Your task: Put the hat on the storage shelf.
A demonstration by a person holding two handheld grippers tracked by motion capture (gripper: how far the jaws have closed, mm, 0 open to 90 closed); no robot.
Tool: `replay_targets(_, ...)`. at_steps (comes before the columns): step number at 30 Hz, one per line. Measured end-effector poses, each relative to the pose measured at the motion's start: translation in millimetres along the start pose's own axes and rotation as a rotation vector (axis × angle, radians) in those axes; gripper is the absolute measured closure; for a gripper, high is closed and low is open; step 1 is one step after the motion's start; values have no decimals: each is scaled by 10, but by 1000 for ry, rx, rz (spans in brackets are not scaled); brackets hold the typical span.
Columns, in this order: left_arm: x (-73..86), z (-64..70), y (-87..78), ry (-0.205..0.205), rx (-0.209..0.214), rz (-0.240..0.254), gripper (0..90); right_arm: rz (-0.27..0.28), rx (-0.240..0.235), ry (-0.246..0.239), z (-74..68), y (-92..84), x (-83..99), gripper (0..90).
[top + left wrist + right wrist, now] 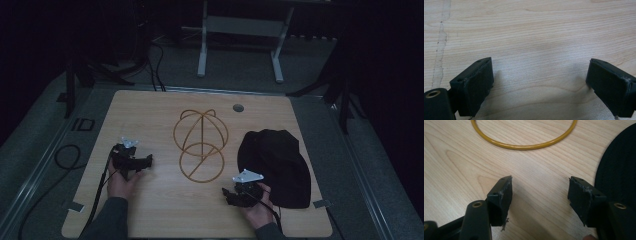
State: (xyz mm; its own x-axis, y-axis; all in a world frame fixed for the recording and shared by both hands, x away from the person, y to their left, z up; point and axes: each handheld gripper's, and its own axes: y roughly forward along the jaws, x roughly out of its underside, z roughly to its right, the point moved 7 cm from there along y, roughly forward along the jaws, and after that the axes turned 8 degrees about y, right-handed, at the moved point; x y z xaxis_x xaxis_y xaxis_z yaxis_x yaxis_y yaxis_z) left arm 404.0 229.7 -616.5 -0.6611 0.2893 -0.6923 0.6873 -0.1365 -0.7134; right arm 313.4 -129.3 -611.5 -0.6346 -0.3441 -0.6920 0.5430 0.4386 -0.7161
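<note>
At the left, the left gripper (131, 159) rests low over bare table (150, 210), jaws apart and empty. In the middle lies one wire frame (200, 145) of joined yellow hoops: probably light, stiff and slippery, best pinched on the near ring (524, 146). The right gripper (243, 192) gapes empty just beside one black cloth bag (276, 165), soft and limp.

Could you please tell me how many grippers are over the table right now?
2: the left gripper over the table's left part, the right gripper near the front edge beside the black bag.
</note>
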Motion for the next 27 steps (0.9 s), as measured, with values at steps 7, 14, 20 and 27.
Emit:
replay_targets(7,0,0,0,0,0,0,78,-21,5,1,-4,-2,-7,366)
replay_targets(14,0,0,0,0,0,0,78,-103,-18,-36,-26,-55,-21,512)
replay_targets(20,0,0,0,0,0,0,79,-145,-38,-79,14,-143,-40,524)
replay_targets(27,0,0,0,0,0,0,79,-155,-54,-106,113,-318,-145,529)
